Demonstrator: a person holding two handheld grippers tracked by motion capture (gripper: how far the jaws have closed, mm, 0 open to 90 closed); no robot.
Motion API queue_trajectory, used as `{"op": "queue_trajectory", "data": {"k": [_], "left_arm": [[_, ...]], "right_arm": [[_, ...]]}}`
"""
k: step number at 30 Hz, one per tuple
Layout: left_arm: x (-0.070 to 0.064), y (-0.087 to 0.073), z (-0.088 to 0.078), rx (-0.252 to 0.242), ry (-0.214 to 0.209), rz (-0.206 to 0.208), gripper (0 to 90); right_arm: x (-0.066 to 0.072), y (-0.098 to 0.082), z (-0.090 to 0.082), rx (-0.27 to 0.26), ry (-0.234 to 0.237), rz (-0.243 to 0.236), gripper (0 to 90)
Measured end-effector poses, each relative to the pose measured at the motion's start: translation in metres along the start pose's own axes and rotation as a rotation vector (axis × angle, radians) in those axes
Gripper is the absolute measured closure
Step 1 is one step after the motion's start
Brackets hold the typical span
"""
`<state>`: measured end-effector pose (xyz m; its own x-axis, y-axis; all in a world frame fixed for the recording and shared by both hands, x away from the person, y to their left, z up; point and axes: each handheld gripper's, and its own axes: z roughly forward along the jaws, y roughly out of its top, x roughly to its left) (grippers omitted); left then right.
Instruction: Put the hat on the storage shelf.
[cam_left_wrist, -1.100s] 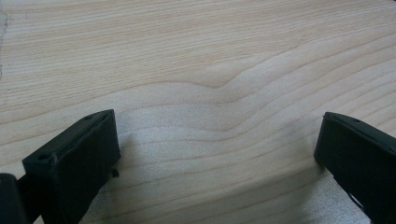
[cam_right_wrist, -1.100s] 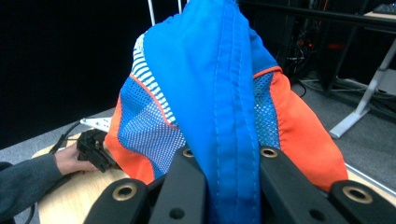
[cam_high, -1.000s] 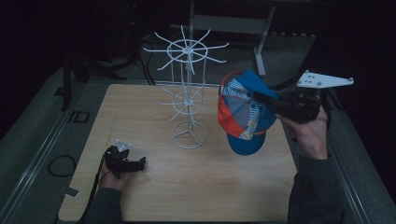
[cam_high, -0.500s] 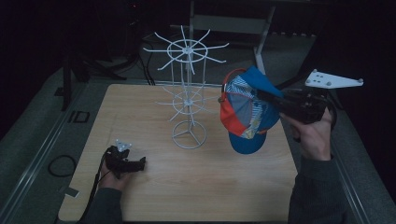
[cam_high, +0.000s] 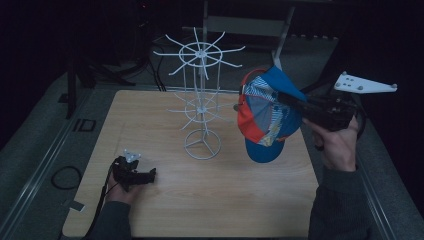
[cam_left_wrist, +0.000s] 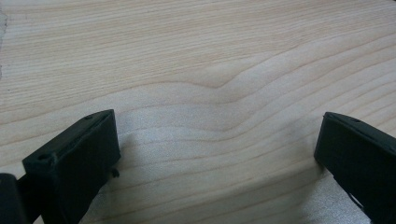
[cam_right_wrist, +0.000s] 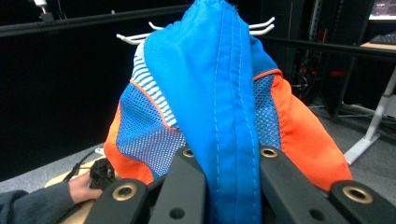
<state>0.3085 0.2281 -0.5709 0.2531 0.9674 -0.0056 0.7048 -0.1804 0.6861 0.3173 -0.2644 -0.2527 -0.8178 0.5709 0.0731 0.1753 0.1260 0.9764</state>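
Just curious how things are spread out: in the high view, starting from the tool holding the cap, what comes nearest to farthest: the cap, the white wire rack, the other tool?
1. Cap: clamped in the right tool, above the table's right side.
2. White wire rack: table centre.
3. Left tool: front left, resting on the table.

Dim room, far side black. Pale wood table (cam_high: 210, 210) in centre, grain plain in left gripper view. Grey floor (cam_high: 30, 145) around table, metal rail (cam_high: 47, 155) along left edge. Black cable loop (cam_high: 64, 177) on floor at near left. Dark stand legs and cables (cam_high: 125, 70) at far left. Grey frame with slanted leg (cam_high: 282, 37) beyond table. Dark racks (cam_right_wrist: 322, 51) at right in right gripper view, white leg (cam_right_wrist: 373, 126) on floor there.
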Motion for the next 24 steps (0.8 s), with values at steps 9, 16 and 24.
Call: {"op": "queue_trajectory", "data": {"k": [9, 16, 24], "left_arm": [[0.0, 0.0, 0.0, 0.0, 0.0, -0.001, 0.1], [0.0, 0.0, 0.0, 0.0, 0.0, -0.001, 0.1], [0.0, 0.0, 0.0, 0.0, 0.0, -0.001, 0.1]], "right_arm": [[-0.001, 0.009, 0.003, -0.036, 0.015, 0.004, 87.8], [-0.002, 0.015, 0.009, -0.055, 0.031, 0.006, 87.8], [-0.002, 0.018, 0.022, -0.051, 0.047, -0.002, 87.8]]}}
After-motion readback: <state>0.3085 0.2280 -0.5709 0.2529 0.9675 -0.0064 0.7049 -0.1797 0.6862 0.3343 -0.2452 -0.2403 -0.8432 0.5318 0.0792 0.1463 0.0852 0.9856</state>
